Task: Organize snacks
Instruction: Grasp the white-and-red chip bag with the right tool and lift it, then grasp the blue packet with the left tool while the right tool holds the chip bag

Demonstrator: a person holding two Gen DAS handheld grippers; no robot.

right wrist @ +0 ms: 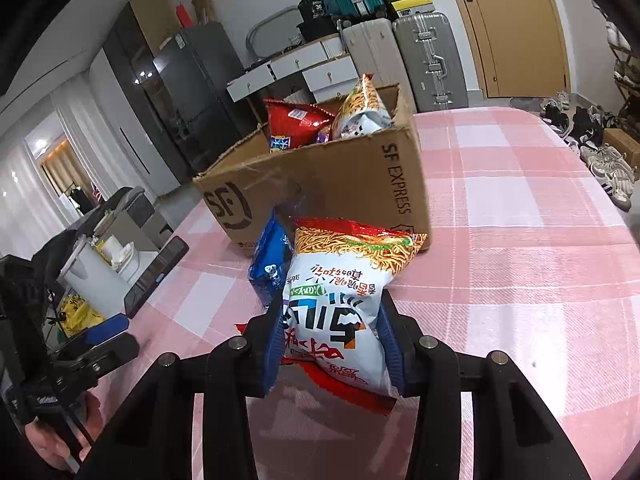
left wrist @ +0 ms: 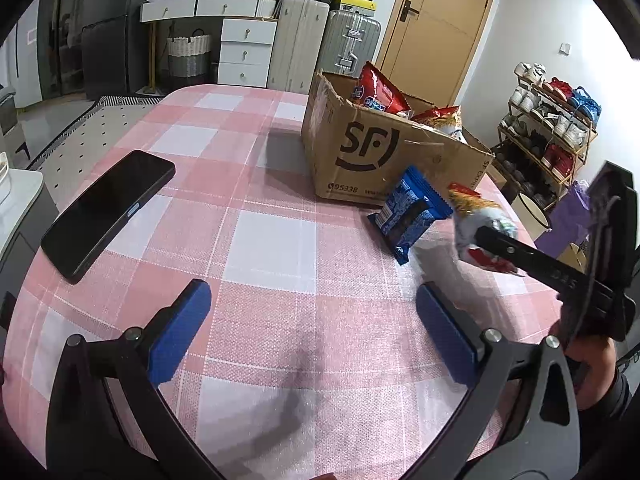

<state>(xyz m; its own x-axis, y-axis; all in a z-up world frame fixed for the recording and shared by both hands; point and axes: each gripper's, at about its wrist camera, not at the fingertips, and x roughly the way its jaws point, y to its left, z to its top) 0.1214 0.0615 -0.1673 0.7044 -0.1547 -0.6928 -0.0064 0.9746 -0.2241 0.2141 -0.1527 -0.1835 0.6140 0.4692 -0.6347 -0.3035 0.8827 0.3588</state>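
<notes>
A tabletop [left wrist: 280, 208] covered in a pink and white checked cloth fills both views. On its far side stands an open cardboard box [left wrist: 376, 152], printed with a courier logo, with red and orange snack bags [left wrist: 380, 92] poking out of the top. It looks to be the place where the snacks are gathered, so the packets outside it are likely the ones left to put away.

The right gripper [right wrist: 332, 336] is clamped on a white noodle snack packet [right wrist: 340, 288] with a red and orange top. Its blue-padded fingers [right wrist: 390, 344] press on either side of the packet's lower half, narrowed to the packet's width. The packet points away toward the near wall of the box and seems to be lifted off the cloth, presumably on its way in. Just left of it, a blue snack packet [right wrist: 270, 264] leans near the box, its lower edge on the cloth.

The left gripper [left wrist: 312, 336] hovers low over a bare patch of cloth at the near edge. Its fingers [left wrist: 182, 332] stand wide apart with nothing between them, apparently waiting its turn.

A dark phone [left wrist: 108, 214] lies flat on the left of the tabletop, well apart from the snacks. Suitcases, drawers and a shoe rack fill the room behind.
</notes>
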